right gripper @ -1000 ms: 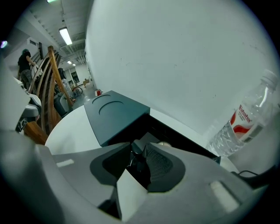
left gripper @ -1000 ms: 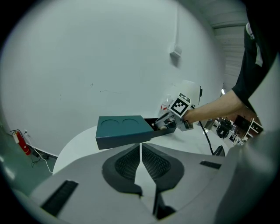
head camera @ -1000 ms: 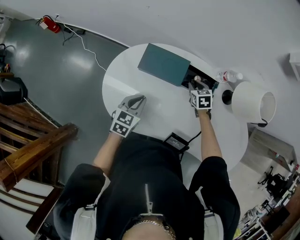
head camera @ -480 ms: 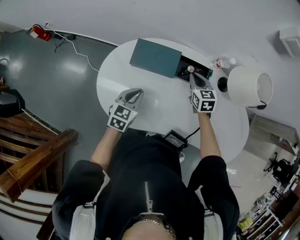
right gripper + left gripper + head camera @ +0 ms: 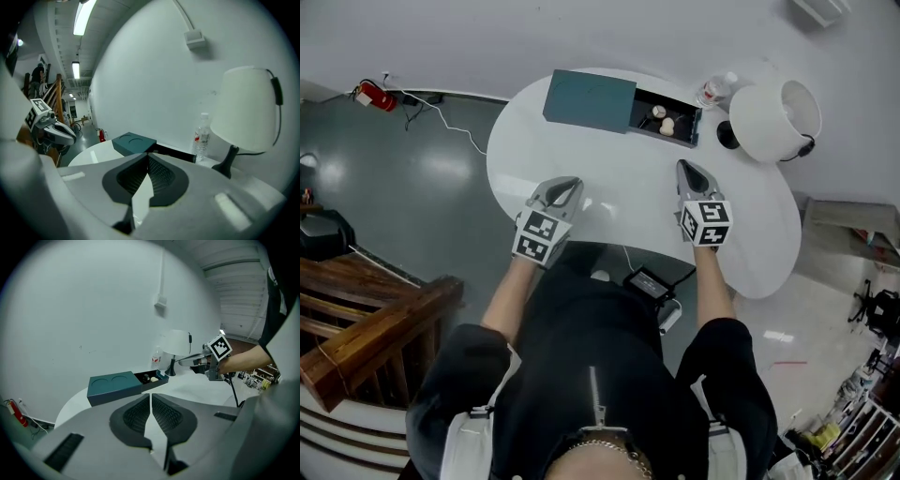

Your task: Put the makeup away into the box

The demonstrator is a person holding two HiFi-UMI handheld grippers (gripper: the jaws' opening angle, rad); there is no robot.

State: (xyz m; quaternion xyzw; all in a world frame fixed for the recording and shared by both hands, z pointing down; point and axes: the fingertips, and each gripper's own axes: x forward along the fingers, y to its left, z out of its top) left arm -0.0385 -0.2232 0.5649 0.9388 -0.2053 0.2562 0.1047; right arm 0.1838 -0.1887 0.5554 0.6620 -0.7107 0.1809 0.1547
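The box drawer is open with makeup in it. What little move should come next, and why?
Probably push the open drawer into the teal box with the right gripper, which is shut, empty and nearer. Makeup pieces lie in the drawer and none shows on the table.

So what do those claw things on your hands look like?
Each is pale grey and pointed like a beak: the left claw and the right claw. Each carries a white cube printed with black square patterns. Inside are dark ribbed pads. The person's short sleeves are black.
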